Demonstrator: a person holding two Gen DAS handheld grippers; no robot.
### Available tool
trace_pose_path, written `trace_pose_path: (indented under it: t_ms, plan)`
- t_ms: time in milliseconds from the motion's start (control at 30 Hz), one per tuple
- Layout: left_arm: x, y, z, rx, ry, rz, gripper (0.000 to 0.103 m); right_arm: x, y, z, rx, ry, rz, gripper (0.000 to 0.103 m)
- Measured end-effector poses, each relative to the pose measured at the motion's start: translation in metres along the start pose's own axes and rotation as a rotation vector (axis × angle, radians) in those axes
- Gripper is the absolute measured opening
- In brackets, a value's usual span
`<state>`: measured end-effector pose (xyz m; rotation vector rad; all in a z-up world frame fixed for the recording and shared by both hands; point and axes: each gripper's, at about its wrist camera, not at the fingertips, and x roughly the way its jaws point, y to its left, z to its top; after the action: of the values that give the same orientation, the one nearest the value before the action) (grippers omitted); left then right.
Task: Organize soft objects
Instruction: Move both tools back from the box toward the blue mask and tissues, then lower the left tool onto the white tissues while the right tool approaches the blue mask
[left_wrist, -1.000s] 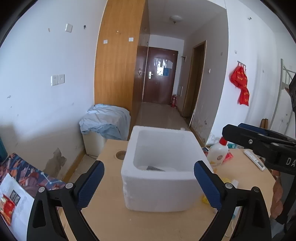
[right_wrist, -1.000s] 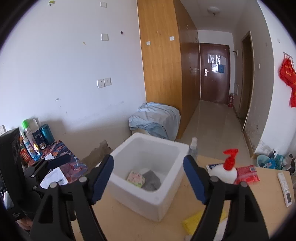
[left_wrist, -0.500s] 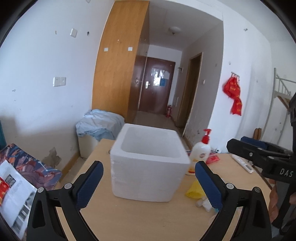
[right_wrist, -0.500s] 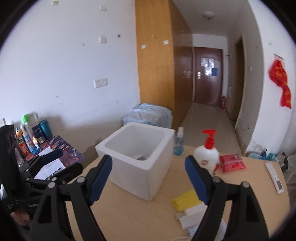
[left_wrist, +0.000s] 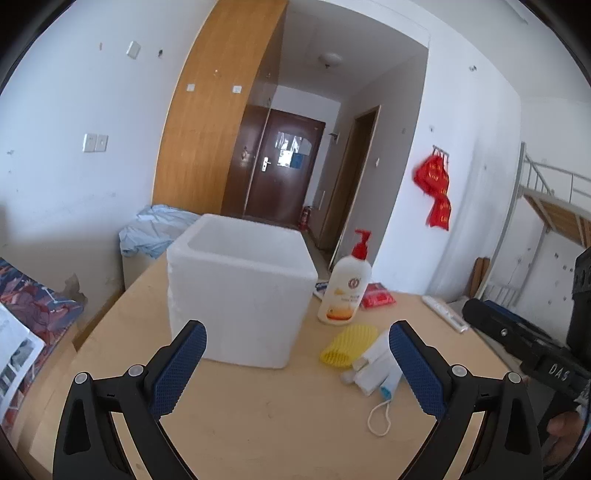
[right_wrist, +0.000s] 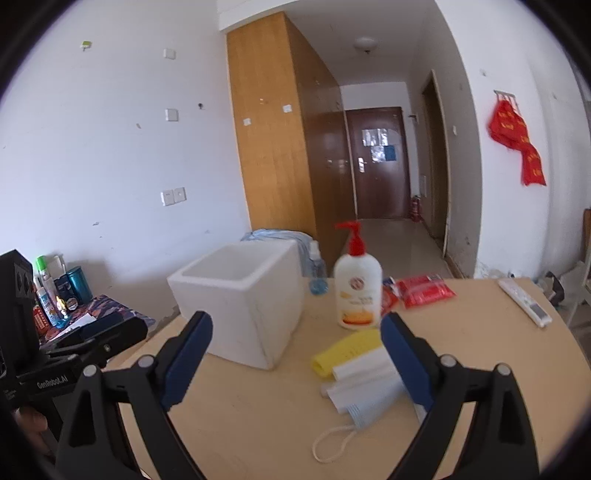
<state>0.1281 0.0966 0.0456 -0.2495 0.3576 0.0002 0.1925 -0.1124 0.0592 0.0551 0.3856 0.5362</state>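
While both of my grippers hang short of the table (left_wrist: 258, 424), nothing is in either one.

Left wrist view. My left gripper (left_wrist: 297, 369) frames the lower centre, jaws wide, nothing between the pads; the near wall of the foam box (left_wrist: 236, 295) shows through the gap. The box sits centre frame, mouth up, presumably the bin for the soft things. Right of it, lower right of centre: a yellow pad (left_wrist: 347, 345), white pieces (left_wrist: 373, 363) touching it, and a mask (left_wrist: 386, 391) whose loop trails toward me. A pump bottle (left_wrist: 345, 291) stands behind the pile, a red packet (left_wrist: 376, 299) beyond that. The box interior is hidden from this low angle; I cannot tell what it holds. My other tool is cut off at the right edge.

Right wrist view. My right gripper (right_wrist: 297, 363) has its jaws opening, near full width, with nothing clamped. The right finger overlaps the pile at lower right of centre, hiding part of the white pieces (right_wrist: 364, 373) and mask (right_wrist: 364, 411); the yellow pad (right_wrist: 347, 350) pokes out above. Judgement: this hand is lined up for that pile, since it lies nearest. Box (right_wrist: 240, 299) centre-left, a remote (right_wrist: 524, 301) at right. A small blue bottle (right_wrist: 317, 273) is half hidden behind box and pump bottle (right_wrist: 358, 291). Slight blur; what the white pieces are I cannot make out.
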Motion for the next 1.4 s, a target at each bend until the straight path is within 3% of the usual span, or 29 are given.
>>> trace_pose_path:
  t_ms: [333, 700, 1400]
  plan:
    - [0.003, -0.012, -0.028, 0.018, -0.025, 0.021, 0.099, -0.007, -0.025, -0.027, 0.05, -0.012, -0.051, 0.095]
    - [0.033, -0.034, -0.046, 0.049, 0.098, -0.022, 0.099, -0.004, -0.046, -0.048, 0.07, 0.056, -0.08, 0.095]
    - [0.099, -0.068, -0.045, 0.115, 0.185, -0.123, 0.099, 0.04, -0.111, -0.065, 0.098, 0.25, -0.188, 0.095]
